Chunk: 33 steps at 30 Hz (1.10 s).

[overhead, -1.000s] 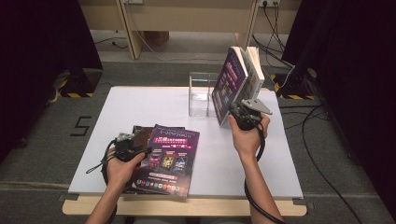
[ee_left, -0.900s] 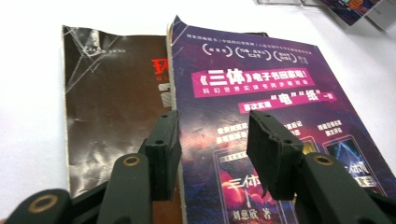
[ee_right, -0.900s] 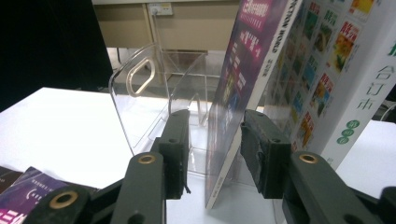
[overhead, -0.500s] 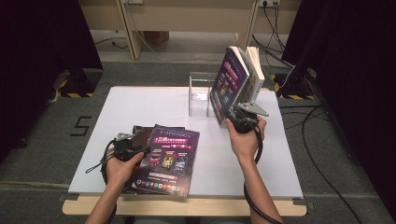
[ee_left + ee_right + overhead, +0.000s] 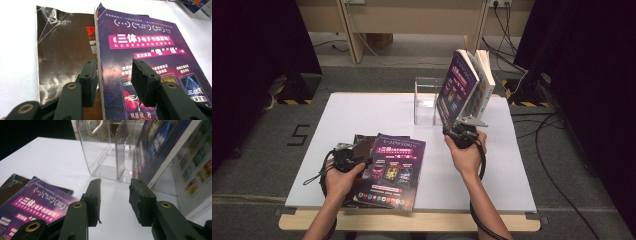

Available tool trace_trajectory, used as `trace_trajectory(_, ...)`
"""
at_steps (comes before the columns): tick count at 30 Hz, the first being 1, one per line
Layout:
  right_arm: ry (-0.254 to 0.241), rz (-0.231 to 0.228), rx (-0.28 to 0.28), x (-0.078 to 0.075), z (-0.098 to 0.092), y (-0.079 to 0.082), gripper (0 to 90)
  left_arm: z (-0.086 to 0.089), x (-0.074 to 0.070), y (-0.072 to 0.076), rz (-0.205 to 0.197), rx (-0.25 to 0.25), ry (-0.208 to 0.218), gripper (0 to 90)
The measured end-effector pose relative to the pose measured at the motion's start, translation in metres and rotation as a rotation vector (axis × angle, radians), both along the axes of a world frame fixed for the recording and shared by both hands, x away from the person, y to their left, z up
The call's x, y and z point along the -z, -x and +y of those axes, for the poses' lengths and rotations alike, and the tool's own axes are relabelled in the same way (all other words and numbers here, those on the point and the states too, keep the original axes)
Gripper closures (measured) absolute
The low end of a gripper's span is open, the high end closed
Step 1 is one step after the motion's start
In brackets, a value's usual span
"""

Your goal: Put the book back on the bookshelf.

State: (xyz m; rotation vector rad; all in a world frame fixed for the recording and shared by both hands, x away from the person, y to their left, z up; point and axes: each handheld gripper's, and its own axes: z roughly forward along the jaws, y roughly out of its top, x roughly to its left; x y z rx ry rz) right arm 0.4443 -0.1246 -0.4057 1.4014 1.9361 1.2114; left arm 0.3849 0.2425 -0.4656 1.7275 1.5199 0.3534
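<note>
On the white counter [image 5: 362, 115], the left tool [image 5: 346, 159] rests at the near left, its jaws apart and straddling the edge of a purple book [image 5: 393, 170] that lies flat on top of a dark brown book [image 5: 361, 142]. In the left gripper view one jaw sits over the brown cover [image 5: 62, 50] and the other over the purple cover [image 5: 150, 47]; the pads do not seem to press on the pages, though the angle makes that hard to judge. The right tool [image 5: 460, 134] is held up at the far right of the counter, just below two books [image 5: 464, 87] that stand tilted, leaning away from the person, beside a clear plastic holder [image 5: 427, 100]. In the right gripper view its jaws stand apart with bare counter between them, the holder [image 5: 105, 152] is just ahead, and the leaning purple-covered book [image 5: 160, 142] is to the right of them, untouched by either pad.
</note>
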Motion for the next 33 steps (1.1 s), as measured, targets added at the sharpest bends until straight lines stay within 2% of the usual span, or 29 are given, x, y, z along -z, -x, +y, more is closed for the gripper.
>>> trace_trajectory(8, 0.013, 0.072, -0.043, 0.018, 0.009, -0.002, 61.7, -0.001, 0.002, 0.0, 0.018, 0.004, 0.003, 56.0)
trace_trajectory(14, 0.003, 0.139, -0.055, 0.033, 0.015, -0.005, 63.0, 0.0, 0.003, -0.001, 0.025, -0.001, -0.006, 58.0)
trace_trajectory(22, 0.01, 0.207, -0.078, 0.044, 0.019, -0.01, 64.2, 0.001, 0.006, -0.001, 0.046, -0.001, -0.012, 58.9)
trace_trajectory(28, 0.019, 0.232, -0.087, 0.049, 0.021, -0.011, 63.8, 0.0, 0.008, -0.001, 0.06, 0.005, -0.017, 60.2)
trace_trajectory(33, 0.025, 0.221, -0.096, 0.049, 0.021, -0.011, 63.8, 0.001, 0.009, -0.001, 0.063, 0.004, -0.02, 62.0)
